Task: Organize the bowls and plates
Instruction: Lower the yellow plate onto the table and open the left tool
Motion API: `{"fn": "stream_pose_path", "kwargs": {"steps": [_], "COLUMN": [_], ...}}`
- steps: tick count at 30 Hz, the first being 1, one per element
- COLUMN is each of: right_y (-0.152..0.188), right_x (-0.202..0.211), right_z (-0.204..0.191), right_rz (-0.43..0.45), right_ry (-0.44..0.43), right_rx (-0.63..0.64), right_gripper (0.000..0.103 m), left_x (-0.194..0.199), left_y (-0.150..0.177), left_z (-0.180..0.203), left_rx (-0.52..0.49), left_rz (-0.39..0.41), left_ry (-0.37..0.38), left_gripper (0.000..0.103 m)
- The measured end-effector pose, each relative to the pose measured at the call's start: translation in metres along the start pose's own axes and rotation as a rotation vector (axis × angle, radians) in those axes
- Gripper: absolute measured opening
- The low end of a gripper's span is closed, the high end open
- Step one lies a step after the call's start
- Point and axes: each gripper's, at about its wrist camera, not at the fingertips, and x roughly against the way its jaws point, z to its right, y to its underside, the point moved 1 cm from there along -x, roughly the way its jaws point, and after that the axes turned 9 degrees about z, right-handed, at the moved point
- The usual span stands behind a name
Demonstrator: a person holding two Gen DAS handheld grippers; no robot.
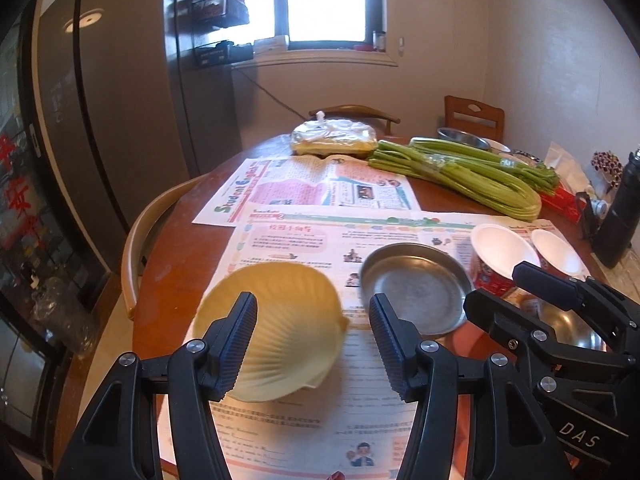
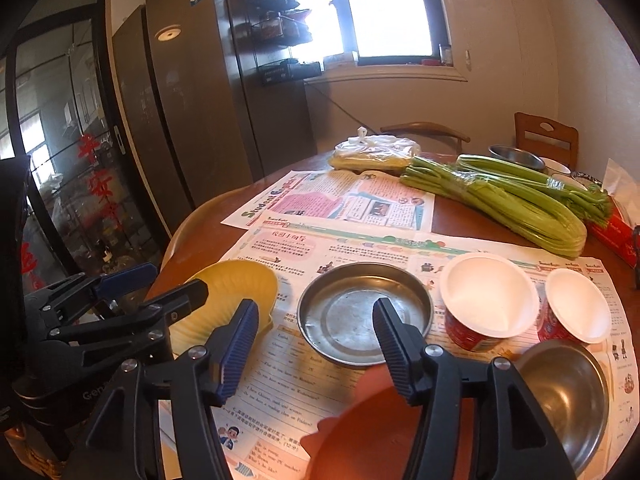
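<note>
A yellow shell-shaped plate (image 1: 288, 312) (image 2: 236, 292) lies on newspaper at the table's left. My left gripper (image 1: 314, 332) (image 2: 178, 278) hovers over it, open: its left finger overlaps the plate and its right finger stands clear of the rim. A shallow metal dish (image 1: 416, 284) (image 2: 360, 308) sits in the middle. Beyond it stand two red paper bowls, a larger one (image 2: 488, 296) and a smaller one (image 2: 576, 304). A steel bowl (image 2: 564, 396) is at the near right. My right gripper (image 2: 316, 336) (image 1: 496, 286) is open above the paper, with a blurred orange-red dish (image 2: 360, 424) under its base.
Celery bunches (image 1: 460, 172), a bagged food parcel (image 1: 334, 138), another steel bowl (image 1: 462, 138) and a black bottle (image 1: 620, 208) crowd the far and right side of the round wooden table (image 1: 176, 248). Chairs stand around it, and a tall fridge (image 1: 100, 120) is to the left.
</note>
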Motion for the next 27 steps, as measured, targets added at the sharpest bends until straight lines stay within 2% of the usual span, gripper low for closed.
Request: {"fn": "stream_pose_path", "kwargs": {"steps": [16, 27], "right_y": [0.001, 0.015], "right_x": [0.033, 0.058], "right_z": [0.021, 0.042], "right_rz": [0.035, 0.034], "right_ry": [0.035, 0.073], "right_rx": [-0.016, -0.028], "right_gripper": [0.061, 0.062], "left_x": [0.016, 0.024], "left_y": [0.002, 0.007], "left_z": [0.028, 0.048], "left_rx": [-0.020, -0.040], "left_rz": [0.009, 0.001], "left_ry": [0.044, 0.078], "left_gripper": [0.060, 0.060]}}
